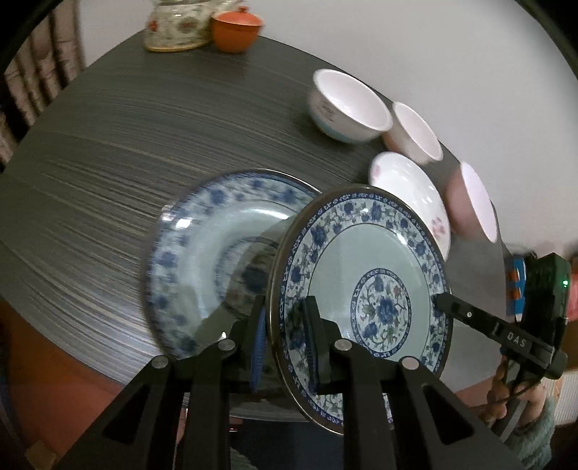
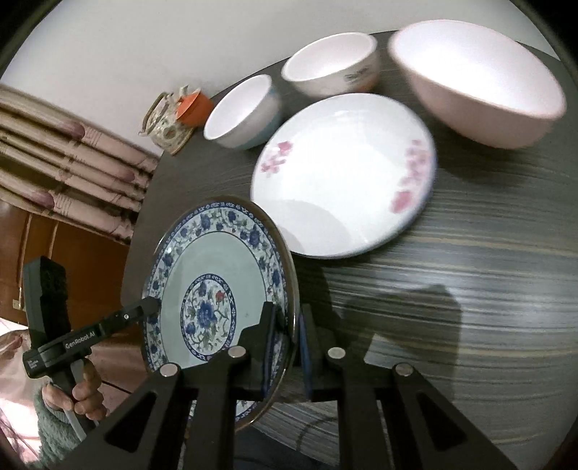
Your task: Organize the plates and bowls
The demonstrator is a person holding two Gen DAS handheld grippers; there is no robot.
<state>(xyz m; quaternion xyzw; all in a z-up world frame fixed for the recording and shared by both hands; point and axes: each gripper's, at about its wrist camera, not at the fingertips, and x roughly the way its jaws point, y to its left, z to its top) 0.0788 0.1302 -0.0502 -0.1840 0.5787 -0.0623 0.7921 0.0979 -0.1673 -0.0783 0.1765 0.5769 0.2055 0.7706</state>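
Observation:
A blue-and-white floral plate (image 1: pixel 365 296) is held on edge above the dark table (image 1: pixel 108 180); it also shows in the right wrist view (image 2: pixel 216 289). My left gripper (image 1: pixel 285 340) is shut on its near rim. My right gripper (image 2: pixel 287 343) is shut on the opposite rim and shows in the left wrist view (image 1: pixel 439 300). A second blue-and-white plate (image 1: pixel 202 253) lies flat on the table behind it. A white plate with pink flowers (image 2: pixel 343 180), two small white bowls (image 2: pixel 242 112) (image 2: pixel 332 65) and a larger pink bowl (image 2: pixel 477 83) stand beyond.
A patterned teapot (image 1: pixel 173 25) and an orange lidded cup (image 1: pixel 236 29) stand at the table's far edge. A curtain (image 2: pixel 65 152) and a brown cabinet (image 2: pixel 72 260) lie past the table's left side. Bare table (image 2: pixel 469 289) lies at right.

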